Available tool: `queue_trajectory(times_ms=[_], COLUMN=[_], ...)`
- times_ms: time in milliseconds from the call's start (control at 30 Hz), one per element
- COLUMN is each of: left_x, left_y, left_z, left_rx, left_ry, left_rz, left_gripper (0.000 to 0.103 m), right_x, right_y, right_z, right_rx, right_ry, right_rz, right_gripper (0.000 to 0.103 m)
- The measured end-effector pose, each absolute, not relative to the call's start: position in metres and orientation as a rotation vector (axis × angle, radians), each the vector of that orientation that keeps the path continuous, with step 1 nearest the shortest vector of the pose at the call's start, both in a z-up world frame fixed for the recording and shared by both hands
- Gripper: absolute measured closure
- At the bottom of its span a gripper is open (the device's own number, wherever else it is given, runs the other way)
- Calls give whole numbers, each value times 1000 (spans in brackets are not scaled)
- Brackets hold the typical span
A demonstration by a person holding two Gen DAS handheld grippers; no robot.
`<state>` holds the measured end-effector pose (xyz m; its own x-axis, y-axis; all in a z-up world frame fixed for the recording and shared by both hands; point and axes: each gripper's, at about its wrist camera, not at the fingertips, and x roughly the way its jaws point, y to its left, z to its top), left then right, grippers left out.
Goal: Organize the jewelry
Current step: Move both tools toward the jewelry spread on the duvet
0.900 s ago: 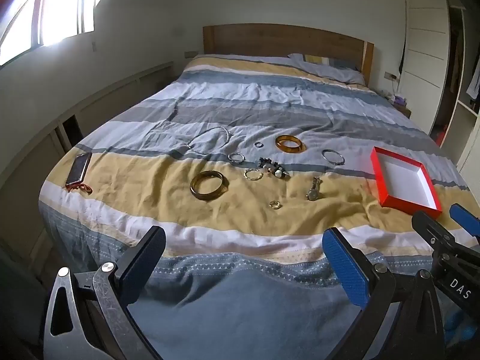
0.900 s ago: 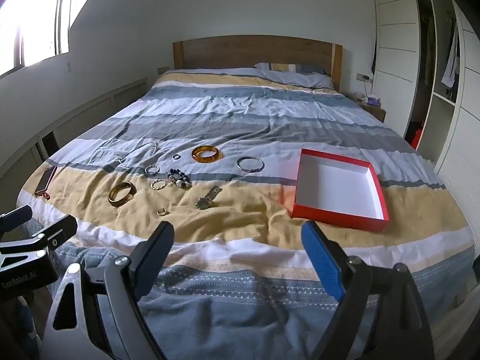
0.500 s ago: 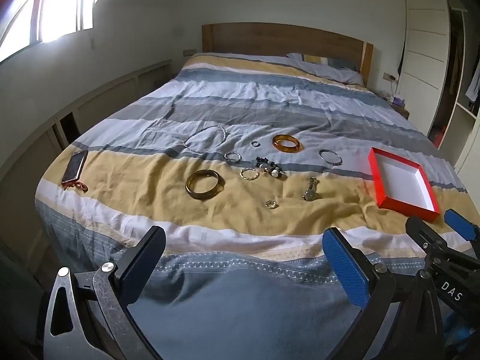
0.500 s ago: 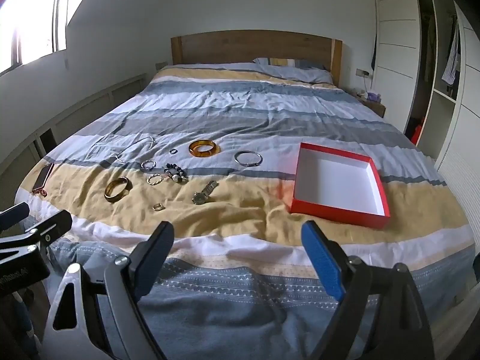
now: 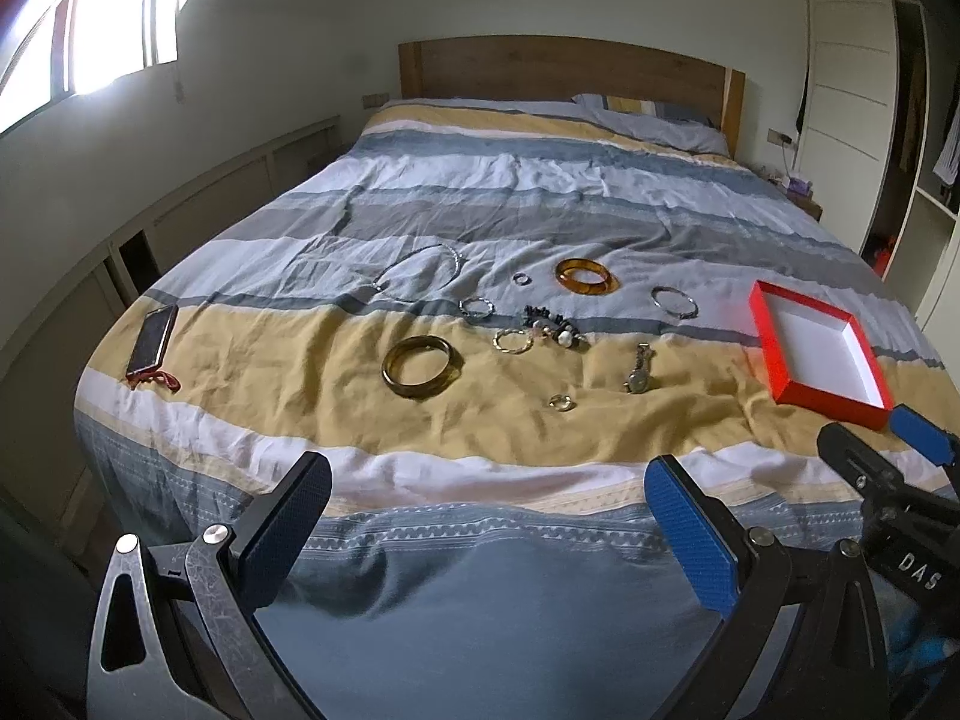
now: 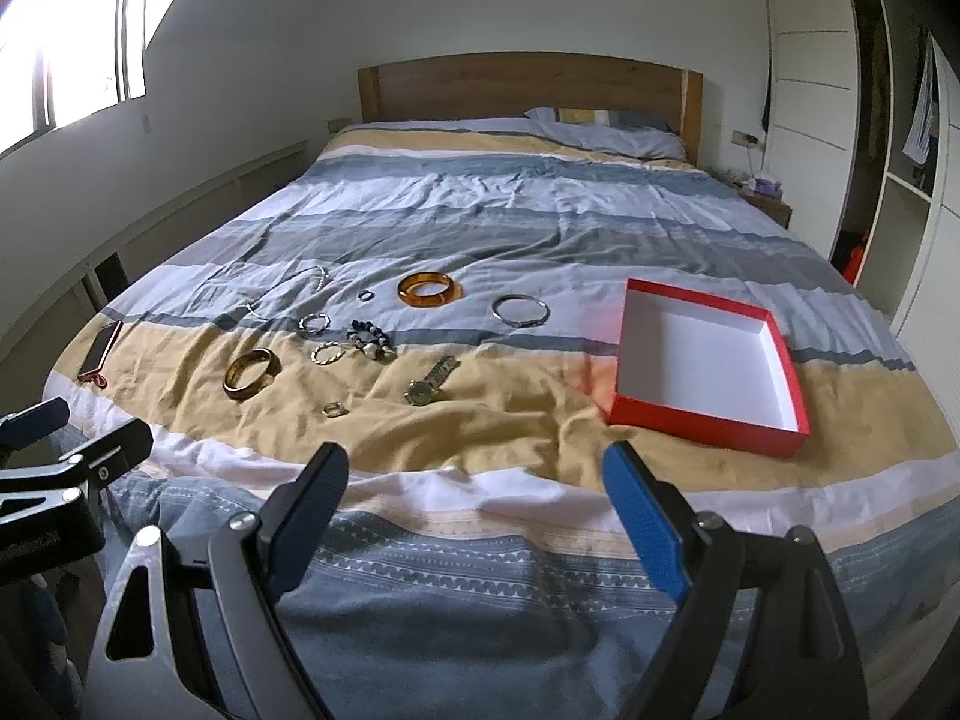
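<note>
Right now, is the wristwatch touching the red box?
Apart. In the right wrist view a wide stretch of bare yellow bedcover separates the wristwatch from the red box.

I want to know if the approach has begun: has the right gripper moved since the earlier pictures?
Yes. In the right wrist view the red box and headboard sit slightly higher than earlier, so the open right gripper has shifted against the bed; exact direction unclear.

Left gripper [image 5: 489, 531] held level, jaws spread wide, nothing between them. Right gripper [image 6: 474, 516] alongside, likewise spread and unloaded.
</note>
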<state>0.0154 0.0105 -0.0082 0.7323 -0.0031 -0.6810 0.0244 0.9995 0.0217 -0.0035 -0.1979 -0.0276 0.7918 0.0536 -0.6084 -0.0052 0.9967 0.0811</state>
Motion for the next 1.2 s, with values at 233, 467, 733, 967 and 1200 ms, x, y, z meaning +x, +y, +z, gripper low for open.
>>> queue_trajectory(times_ms=[233,467,733,967,1200], left_x=[22,36,56,78,105], left_y=[28,34,46,52,60], left_z=[-16,-22,-30,-43,-57], left_rx=[3,12,-1,-13,-11], left_ry=[754,758,764,816,848], left_rz=[0,22,39,28,31], left_gripper=[1,1,1,2,2], right_x=[9,22,43,62,85], right_y=[-194,-193,-191,-190,-191], right_z=[-35,-40,-47,-56,-66], right_rx=[96,104,126,145,174], right_ry=[682,700,738,770,806], right_rz=[76,91,123,157,193], right_gripper=[16,16,18,18,23])
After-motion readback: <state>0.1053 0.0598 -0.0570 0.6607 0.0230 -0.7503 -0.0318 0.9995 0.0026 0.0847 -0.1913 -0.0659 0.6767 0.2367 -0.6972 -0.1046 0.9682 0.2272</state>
